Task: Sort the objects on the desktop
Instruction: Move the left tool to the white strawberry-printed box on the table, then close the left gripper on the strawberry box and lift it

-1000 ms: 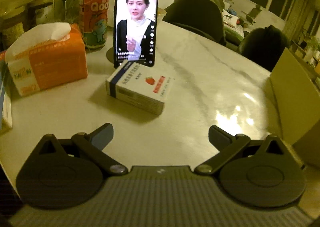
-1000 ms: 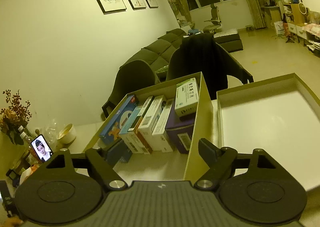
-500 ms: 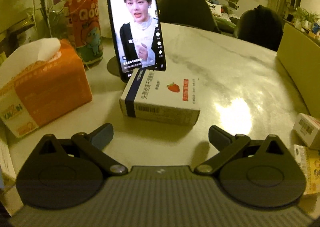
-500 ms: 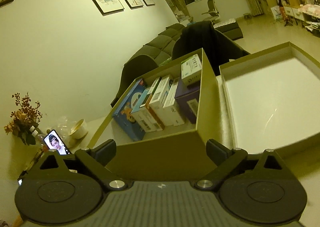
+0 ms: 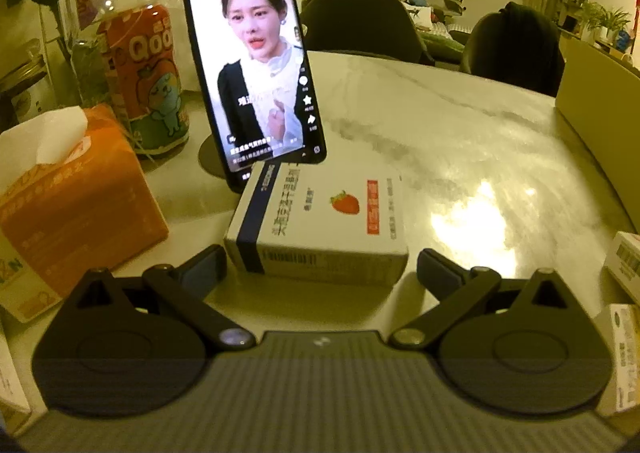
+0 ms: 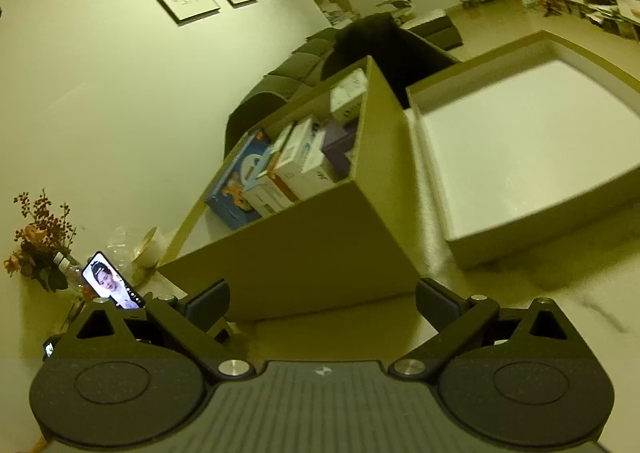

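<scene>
Left wrist view: left gripper (image 5: pixel 320 265) tilts down, jaws wide apart flanking the strawberry box (image 5: pixel 320 217), not pressing. Right gripper (image 6: pixel 322 299) gapes empty before the storage box (image 6: pixel 296 249), its contents half hidden.

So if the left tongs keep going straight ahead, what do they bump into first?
Most likely the white strawberry box. It lies right ahead of the open left tongs, between their tips' line, with the phone standing just behind it.
</scene>
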